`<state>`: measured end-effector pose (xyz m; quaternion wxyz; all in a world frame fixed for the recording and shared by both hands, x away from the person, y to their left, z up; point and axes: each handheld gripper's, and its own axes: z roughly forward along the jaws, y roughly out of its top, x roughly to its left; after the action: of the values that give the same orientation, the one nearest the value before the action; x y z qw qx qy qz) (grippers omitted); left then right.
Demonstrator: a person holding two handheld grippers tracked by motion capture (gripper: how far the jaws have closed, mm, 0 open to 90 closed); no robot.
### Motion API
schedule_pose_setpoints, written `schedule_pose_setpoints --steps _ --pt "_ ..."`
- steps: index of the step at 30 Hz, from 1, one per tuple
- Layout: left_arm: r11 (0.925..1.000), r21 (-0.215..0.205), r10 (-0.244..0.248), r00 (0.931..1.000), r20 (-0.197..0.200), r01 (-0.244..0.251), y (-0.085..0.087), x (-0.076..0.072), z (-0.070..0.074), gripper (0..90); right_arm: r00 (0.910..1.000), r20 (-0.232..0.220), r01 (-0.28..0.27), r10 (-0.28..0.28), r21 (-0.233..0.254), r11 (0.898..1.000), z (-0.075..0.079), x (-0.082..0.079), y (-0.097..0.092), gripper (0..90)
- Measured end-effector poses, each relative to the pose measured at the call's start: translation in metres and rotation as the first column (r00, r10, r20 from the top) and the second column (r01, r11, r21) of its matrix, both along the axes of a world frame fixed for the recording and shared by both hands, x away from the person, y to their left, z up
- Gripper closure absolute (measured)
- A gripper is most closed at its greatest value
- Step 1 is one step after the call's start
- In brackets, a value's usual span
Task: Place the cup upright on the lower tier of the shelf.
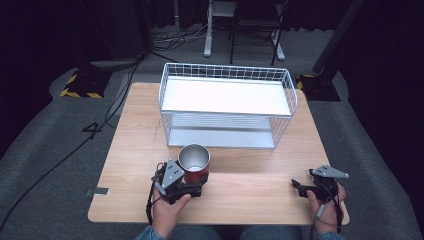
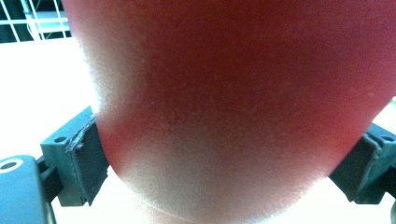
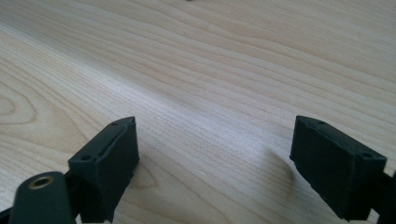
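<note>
A red cup (image 1: pixel 194 165) with a bare steel inside stands upright on the wooden table (image 1: pixel 250 197), just in front of the wire rack. My left gripper (image 1: pixel 195 184) is shut on its lower part from the near side. In the left gripper view the red cup wall (image 2: pixel 233 93) sits very close, with the black pads (image 2: pixel 84 163) pressed against both of its sides. My right gripper (image 1: pixel 298 187) rests low near the table's front right, pointing left. Its jaws stand wide apart over bare wood (image 3: pixel 215 158) with nothing between them.
A white two-level wire rack (image 1: pixel 225 67) stands at the middle back of the table, open side toward me, both shelves bare. Beyond the table lie grey floor, cables (image 1: pixel 60 160), a chair and stand legs (image 1: pixel 207 50).
</note>
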<state>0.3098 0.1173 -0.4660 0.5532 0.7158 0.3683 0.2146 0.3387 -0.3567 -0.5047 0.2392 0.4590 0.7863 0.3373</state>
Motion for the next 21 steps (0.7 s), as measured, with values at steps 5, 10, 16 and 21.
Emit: schedule_pose_setpoints --steps 5,10,16,21 --pt "0.9999 0.009 0.007 0.9997 0.021 -0.008 -0.007 0.015 0.002 7.9 0.9999 0.011 0.0 0.001 -0.009 1.0 0.0 -0.001 0.001 15.7" --pt "1.0 0.0 0.005 0.9997 0.023 -0.005 -0.016 0.028 0.006 7.9 1.0 0.008 -0.001 0.001 -0.006 1.0 0.0 0.0 0.0 15.6" --pt "0.9999 -0.012 0.002 0.9999 0.016 -0.002 -0.024 0.041 0.006 7.9 0.9999 0.017 0.001 -0.001 -0.017 1.0 0.0 -0.002 0.002 15.7" --pt "0.9996 -0.029 0.0 1.0 0.003 0.0 -0.029 0.055 0.006 7.9 0.9999 0.015 0.001 -0.001 -0.016 1.0 0.0 -0.001 0.001 15.6"
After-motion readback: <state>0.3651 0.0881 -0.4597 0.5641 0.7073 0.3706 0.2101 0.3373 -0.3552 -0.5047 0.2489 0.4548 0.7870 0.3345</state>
